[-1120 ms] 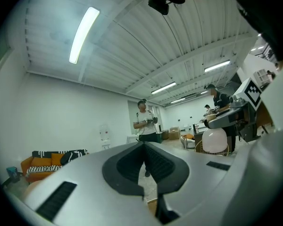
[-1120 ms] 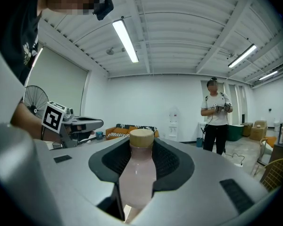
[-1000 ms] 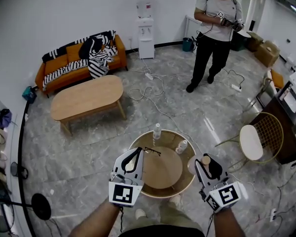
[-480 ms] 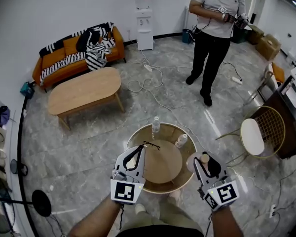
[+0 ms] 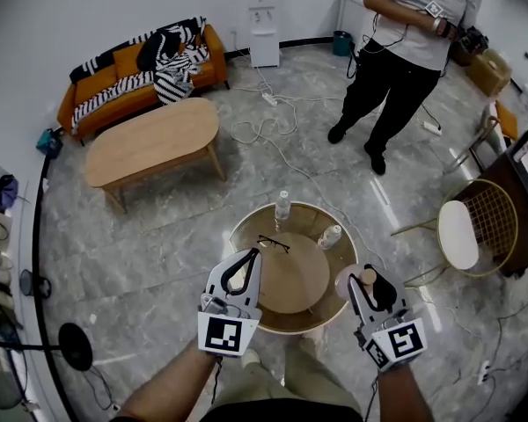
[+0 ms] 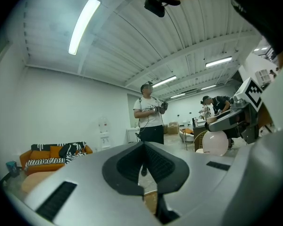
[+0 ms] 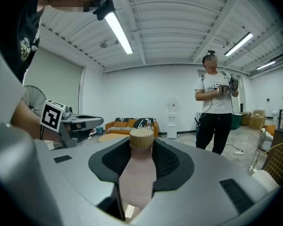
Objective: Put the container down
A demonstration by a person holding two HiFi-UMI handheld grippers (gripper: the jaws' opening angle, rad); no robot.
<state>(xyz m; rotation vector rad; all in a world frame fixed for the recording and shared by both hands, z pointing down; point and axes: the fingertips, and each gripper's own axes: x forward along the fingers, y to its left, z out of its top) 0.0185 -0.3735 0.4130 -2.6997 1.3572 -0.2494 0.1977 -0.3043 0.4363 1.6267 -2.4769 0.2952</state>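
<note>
Right gripper (image 7: 141, 160) is clamped on the container (image 7: 139, 175). It's a smooth pinkish bottle with a round cork-looking cap, held upright by the right edge of the round wooden table (image 5: 292, 287). Left gripper (image 6: 144, 168) is closed on nothing. Looks like the set-down step to me: next it needs a bare flat spot, base square, then release. Further back on the table are thin-framed glasses (image 5: 273, 243), a clear plastic bottle (image 5: 282, 209) and a second bottle (image 5: 330, 236).
</note>
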